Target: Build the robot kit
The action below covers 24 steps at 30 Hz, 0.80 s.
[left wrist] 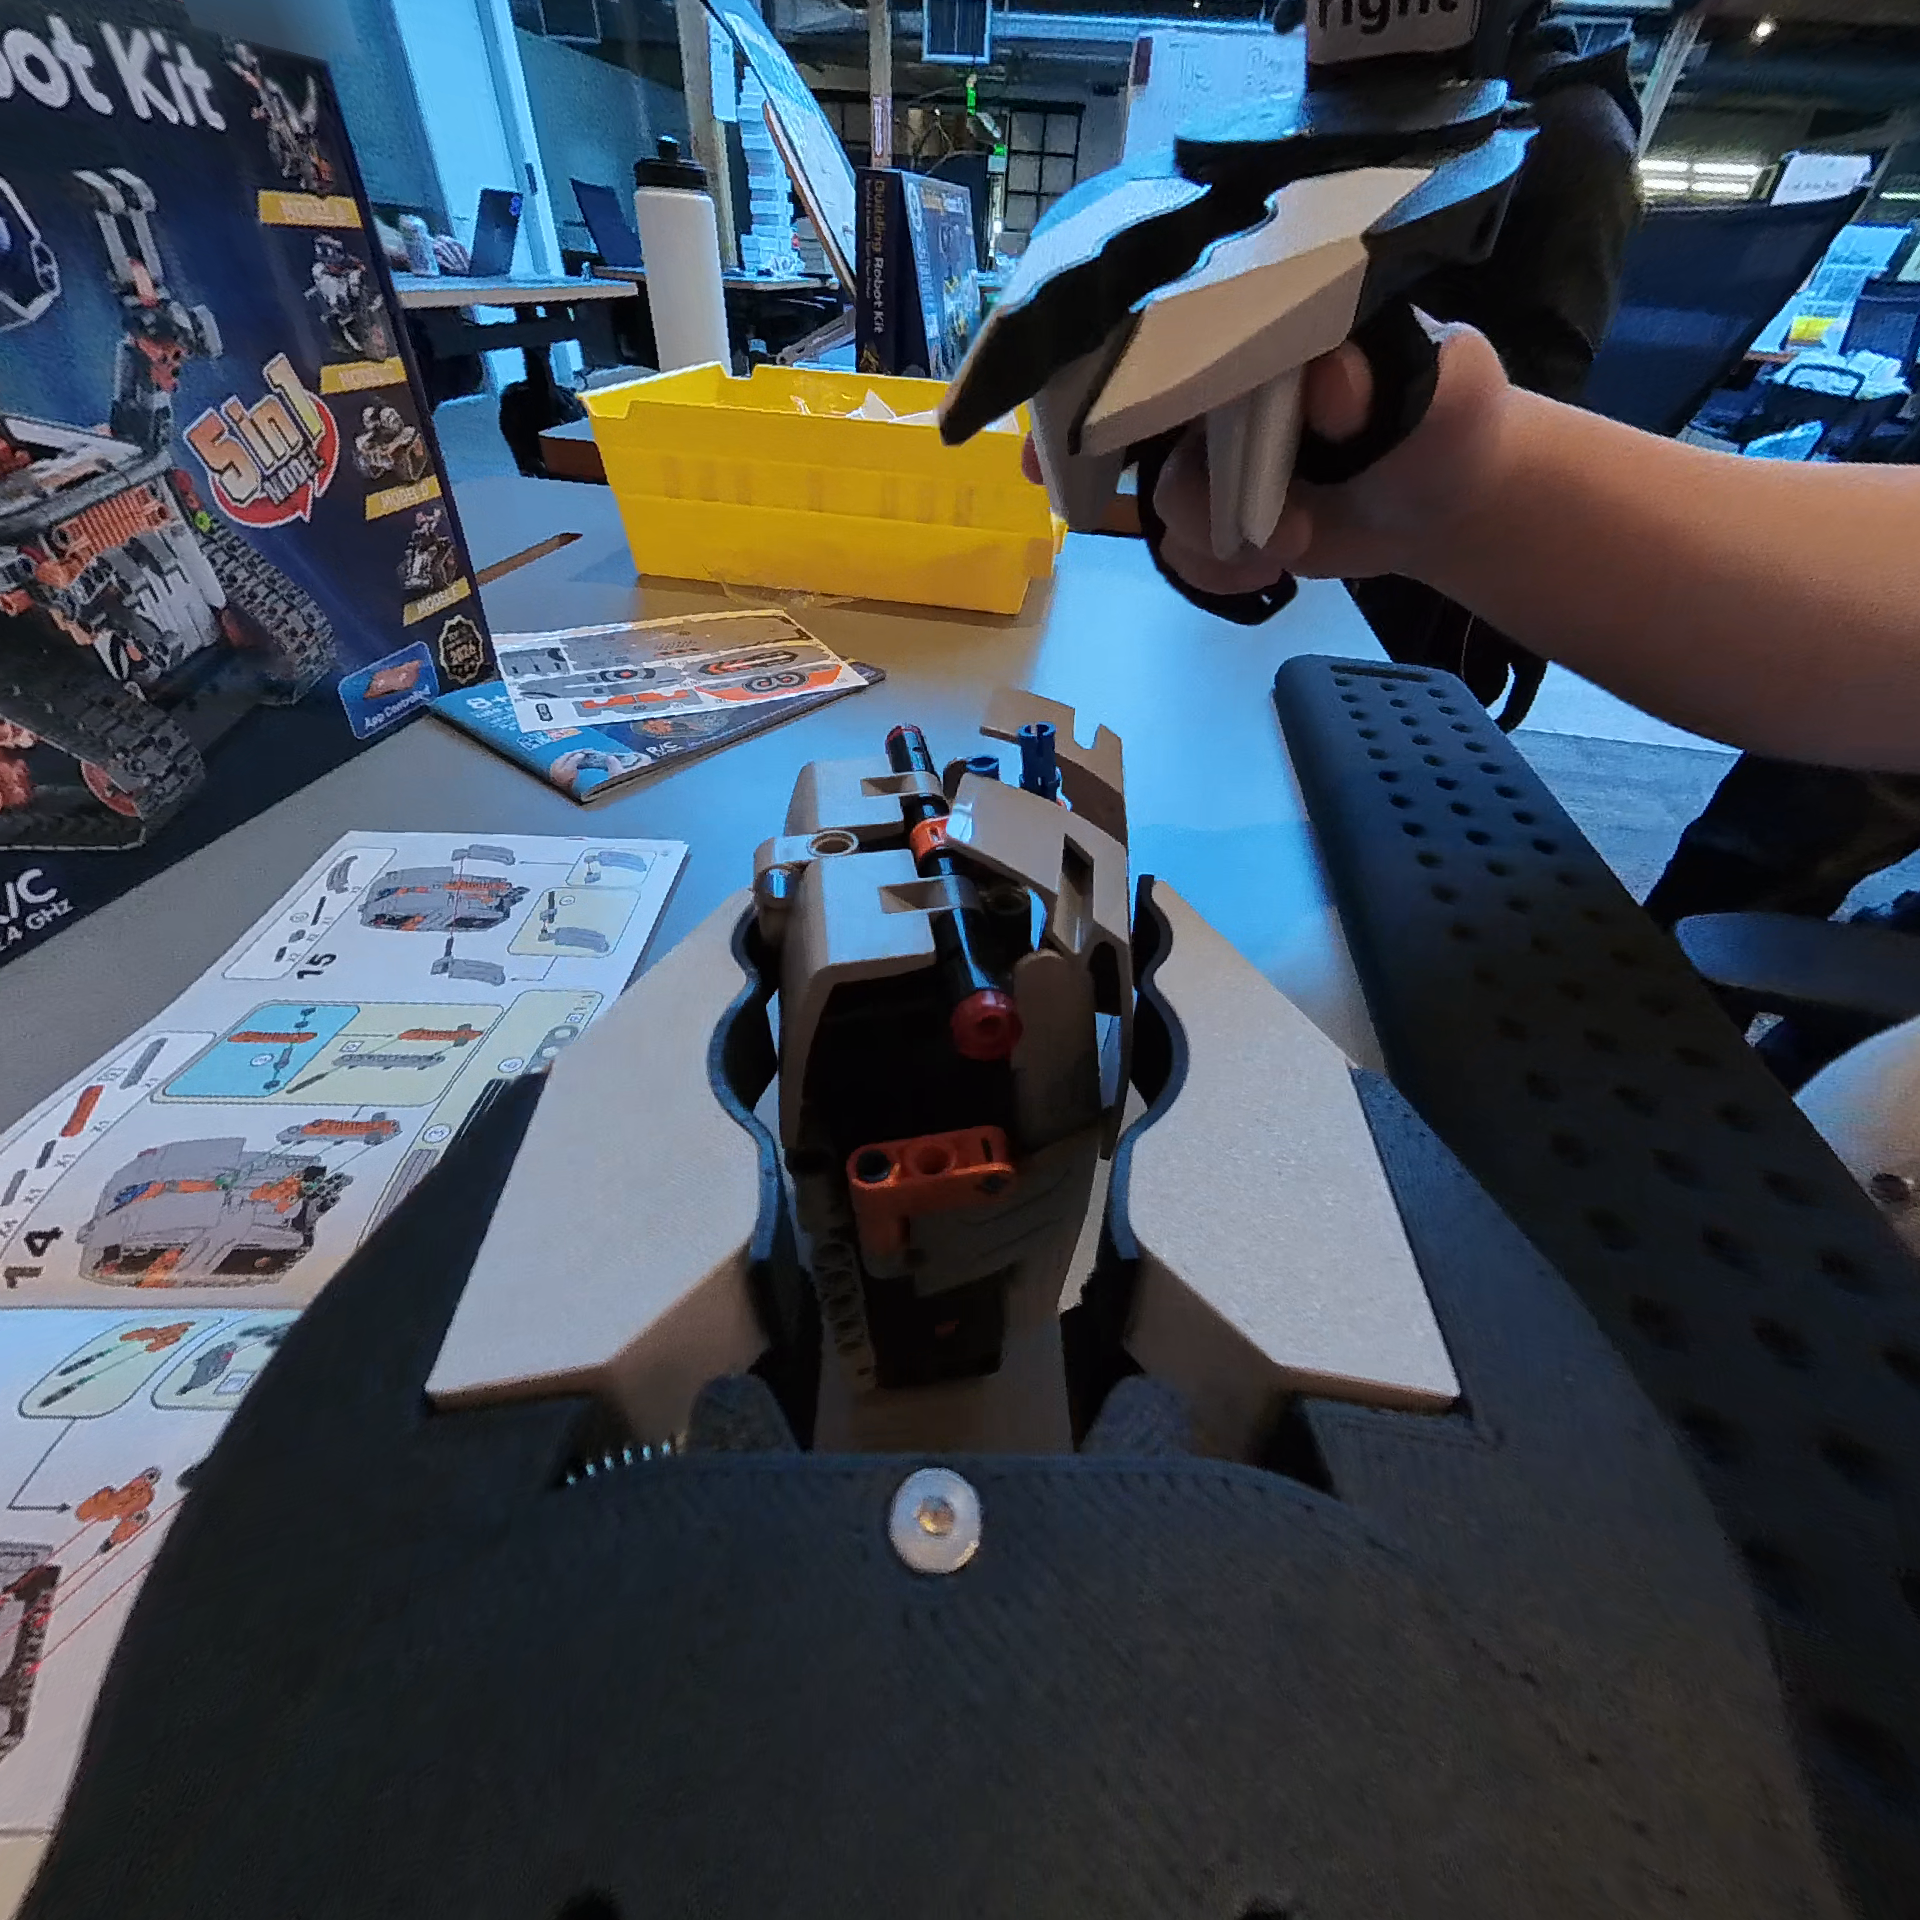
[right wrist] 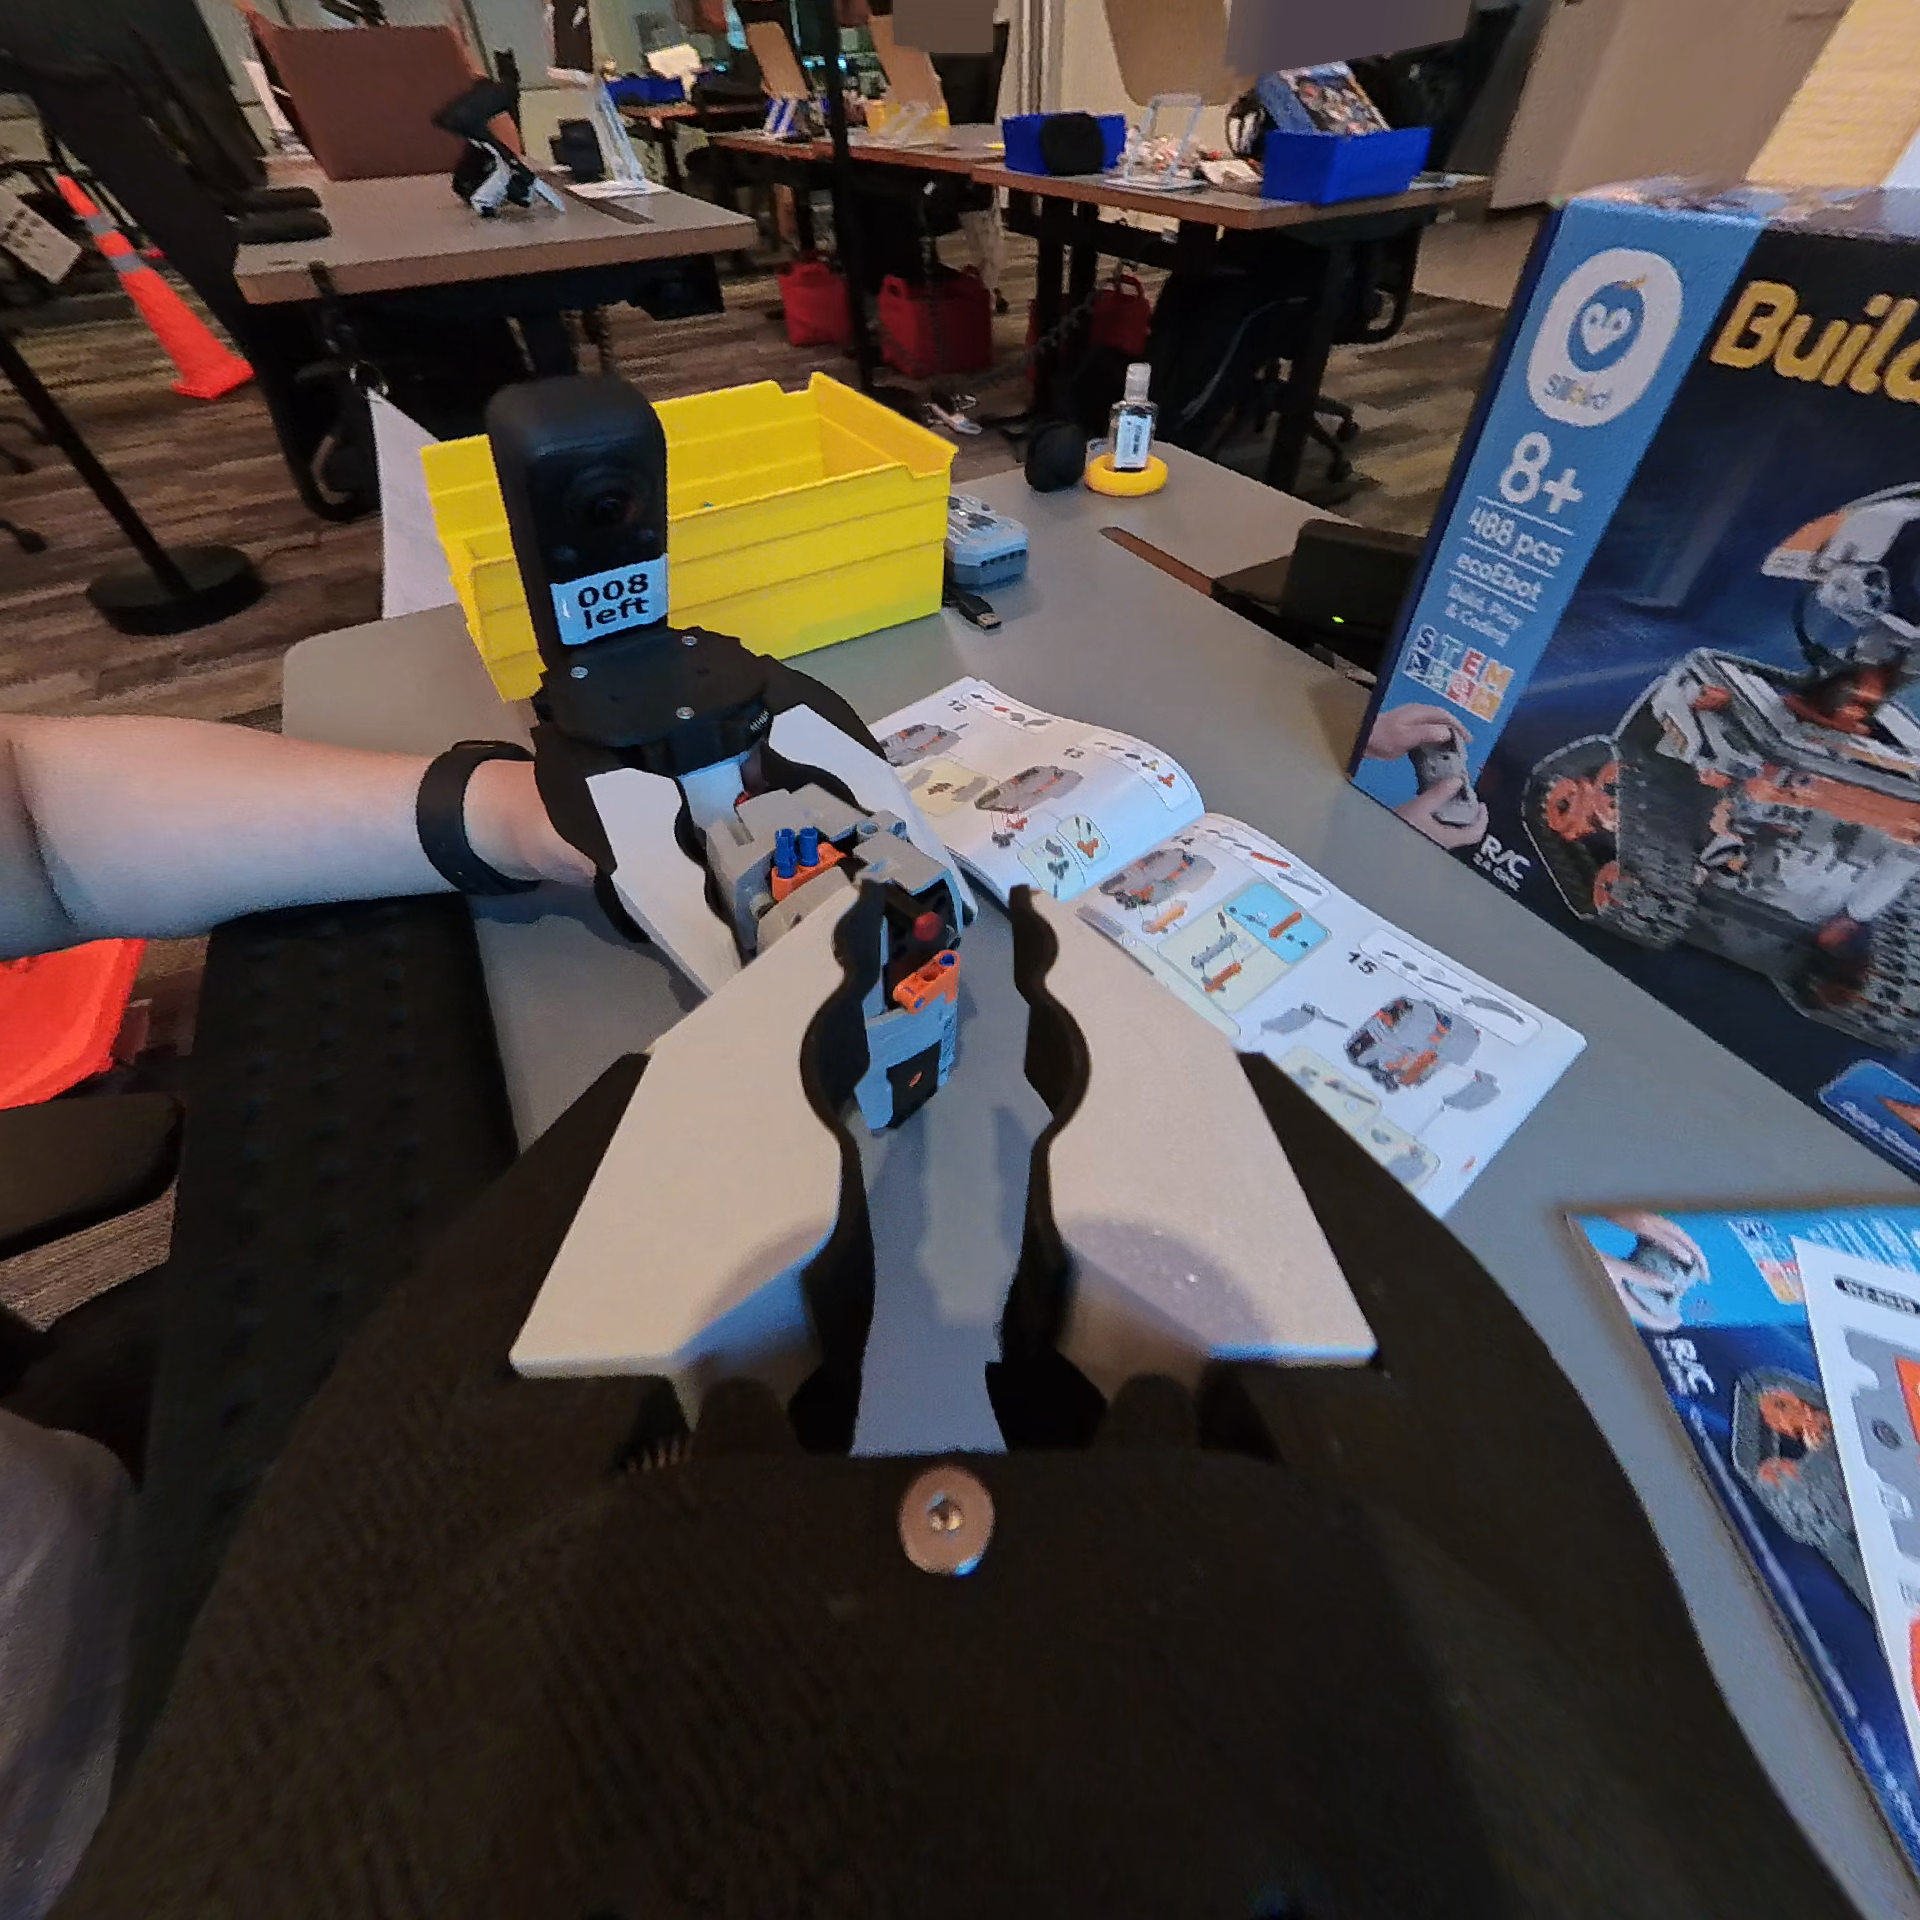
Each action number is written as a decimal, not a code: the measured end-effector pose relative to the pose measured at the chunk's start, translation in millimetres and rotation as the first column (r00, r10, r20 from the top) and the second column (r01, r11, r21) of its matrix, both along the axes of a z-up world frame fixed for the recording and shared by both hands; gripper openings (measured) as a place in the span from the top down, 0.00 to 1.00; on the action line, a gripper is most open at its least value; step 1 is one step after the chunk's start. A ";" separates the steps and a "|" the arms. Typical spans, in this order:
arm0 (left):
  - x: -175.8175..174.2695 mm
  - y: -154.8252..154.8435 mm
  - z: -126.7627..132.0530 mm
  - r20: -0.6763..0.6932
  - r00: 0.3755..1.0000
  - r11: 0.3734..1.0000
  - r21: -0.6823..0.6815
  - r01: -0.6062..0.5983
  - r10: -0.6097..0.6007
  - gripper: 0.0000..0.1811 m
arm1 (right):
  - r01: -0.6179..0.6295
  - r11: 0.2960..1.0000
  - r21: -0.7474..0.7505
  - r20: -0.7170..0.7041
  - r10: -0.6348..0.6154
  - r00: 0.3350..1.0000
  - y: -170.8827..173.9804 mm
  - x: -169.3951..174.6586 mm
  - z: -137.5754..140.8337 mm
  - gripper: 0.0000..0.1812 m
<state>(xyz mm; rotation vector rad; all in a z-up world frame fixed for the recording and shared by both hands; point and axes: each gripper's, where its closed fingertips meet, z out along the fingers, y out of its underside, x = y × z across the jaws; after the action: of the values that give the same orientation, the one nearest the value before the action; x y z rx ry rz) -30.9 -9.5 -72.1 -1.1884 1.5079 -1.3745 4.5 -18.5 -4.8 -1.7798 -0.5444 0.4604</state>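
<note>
An open workshop-like lab: rows of worktables (right wrist: 499,244), parts bins (right wrist: 1340,161), an orange traffic cone (right wrist: 156,291).

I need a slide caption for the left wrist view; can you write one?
Left tongs shut on a grey brick assembly above the table; right tongs hover empty by the yellow bin.

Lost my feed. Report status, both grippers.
Left gripper shut on grey brick assembly. Right gripper open, empty, raised near the assembly. Open instruction booklet on table alongside.
</note>
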 end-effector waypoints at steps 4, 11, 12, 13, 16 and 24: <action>6.3 -1.8 -0.5 0.017 1.000 1.000 0.025 -0.014 0.014 0.64 | 0.037 0.999 -0.009 0.011 -0.037 0.999 -13.4 6.4 -8.1 0.85; 31.4 5.6 -2.9 0.018 1.000 0.996 0.083 -0.026 0.025 0.64 | 0.163 0.985 0.052 0.054 -0.166 0.985 -14.2 37.6 -25.8 0.78; 32.6 5.7 -2.8 0.018 1.000 0.996 0.082 -0.024 0.022 0.64 | 0.164 0.985 0.061 0.044 -0.167 0.985 -13.5 38.2 -27.6 0.76; 32.9 5.5 -2.8 0.018 1.000 0.996 0.084 -0.018 0.016 0.64 | 0.160 0.985 0.067 0.030 -0.163 0.986 -12.5 37.8 -29.6 0.75; 33.7 5.3 -2.8 0.021 1.000 0.996 0.090 0.006 -0.008 0.64 | 0.119 0.991 0.063 -0.017 -0.119 0.993 -8.9 30.9 -35.8 0.73; 33.1 9.3 -1.9 0.017 1.000 0.998 0.054 0.012 -0.013 0.61 | -0.025 0.999 0.029 -0.072 0.027 0.997 8.8 -0.7 -52.4 0.76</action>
<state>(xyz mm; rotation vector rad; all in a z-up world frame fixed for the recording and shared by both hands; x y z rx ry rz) 2.2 -0.2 -74.0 -1.1336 1.5329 -1.3408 3.8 -9.7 -57.2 -1.7238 -0.5211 0.5308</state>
